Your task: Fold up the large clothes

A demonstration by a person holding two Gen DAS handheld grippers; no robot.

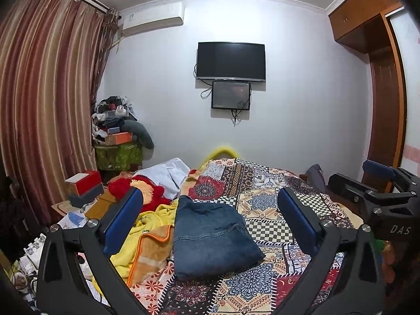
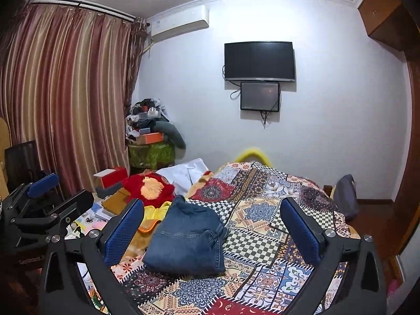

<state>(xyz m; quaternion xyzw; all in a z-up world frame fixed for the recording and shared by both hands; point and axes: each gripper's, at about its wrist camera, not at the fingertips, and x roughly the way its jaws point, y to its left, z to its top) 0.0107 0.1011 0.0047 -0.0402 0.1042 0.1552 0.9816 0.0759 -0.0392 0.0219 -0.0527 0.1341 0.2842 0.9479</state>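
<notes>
One folded blue denim garment [image 1: 212, 239]; two black wall screens [image 1: 231, 61]; one white air conditioner [image 1: 153, 17]; two blue-padded tools [image 1: 210, 204], both wide apart.

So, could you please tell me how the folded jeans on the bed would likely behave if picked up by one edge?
The folded jeans look like thick denim in stacked layers, so probably heavy for their size. Lifted by one edge they would likely sag and unfold. On the patterned quilt they would probably drag rather than slide.

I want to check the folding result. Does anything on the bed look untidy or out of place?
The folded jeans lie askew to the bedspread pattern, one end bunched. Beside them, a yellow blanket and red garment lie crumpled, unfolded. Both tools are open and hold nothing.
</notes>
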